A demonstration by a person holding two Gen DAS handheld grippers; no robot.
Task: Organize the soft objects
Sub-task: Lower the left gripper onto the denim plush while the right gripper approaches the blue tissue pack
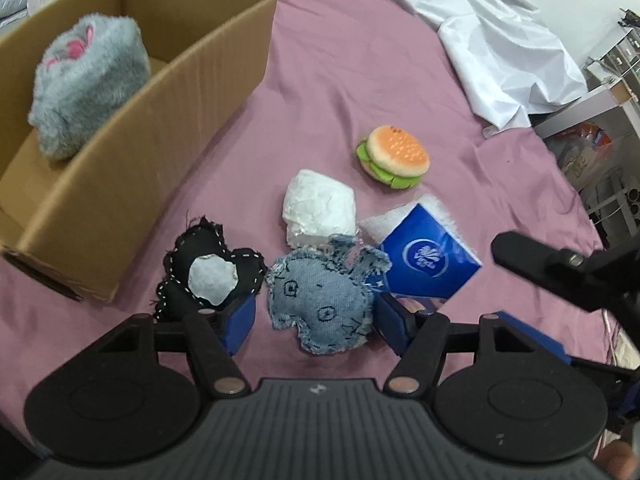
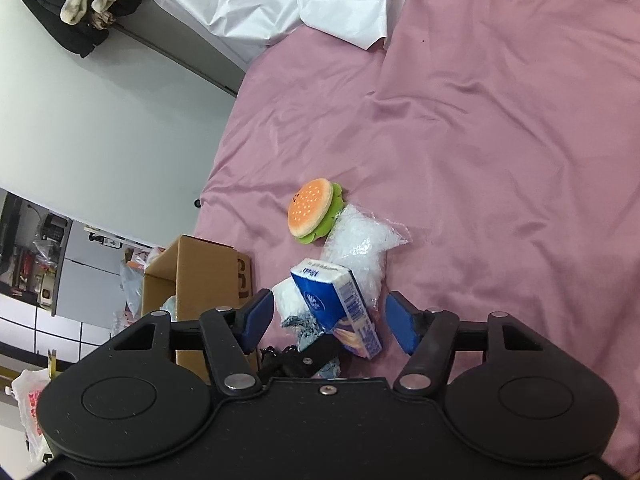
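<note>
**Each pair of tongs straddling its own target**

The left tongs [image 1: 314, 320] are standing wide, pads not yet pressing, around the denim toy [image 1: 320, 300]. The right tongs [image 2: 330, 320] are likewise bracketing the blue tissue pack [image 2: 340, 308], its long axis running forward between the pads.

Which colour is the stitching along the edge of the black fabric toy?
White, in small dashes around the black fabric toy; the left wrist view shows it best.

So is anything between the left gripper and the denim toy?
No. The denim toy already sits between the open fingers of the left gripper, nothing in between. The black toy lies just beside the left finger.
</note>
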